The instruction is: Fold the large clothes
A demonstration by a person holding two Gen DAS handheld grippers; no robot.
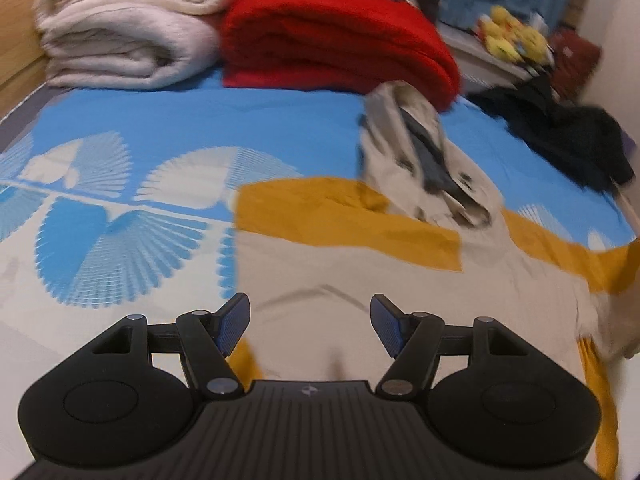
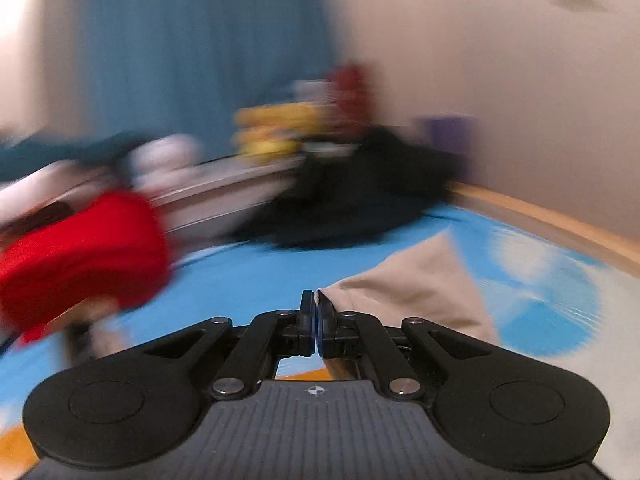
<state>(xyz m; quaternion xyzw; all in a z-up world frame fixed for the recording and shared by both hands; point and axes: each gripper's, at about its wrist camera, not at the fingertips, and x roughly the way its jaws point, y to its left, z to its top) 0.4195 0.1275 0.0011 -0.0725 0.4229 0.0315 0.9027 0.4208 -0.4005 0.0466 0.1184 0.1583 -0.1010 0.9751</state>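
Each tool (image 1: 310,326) (image 2: 316,322) is matte black, with ribbed base, silver pivot screws and blue-padded fingers (image 1: 233,320)

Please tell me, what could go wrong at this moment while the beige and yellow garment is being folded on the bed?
1. The right claw is shut on only a small edge of the beige and yellow garment; the view is motion-blurred, so the cloth may slip out.
2. The left claw is open over the garment, holding nothing, so the pull may drag it out of shape.
3. The lifted part hangs near the red blanket and the black clothes and could catch on them.
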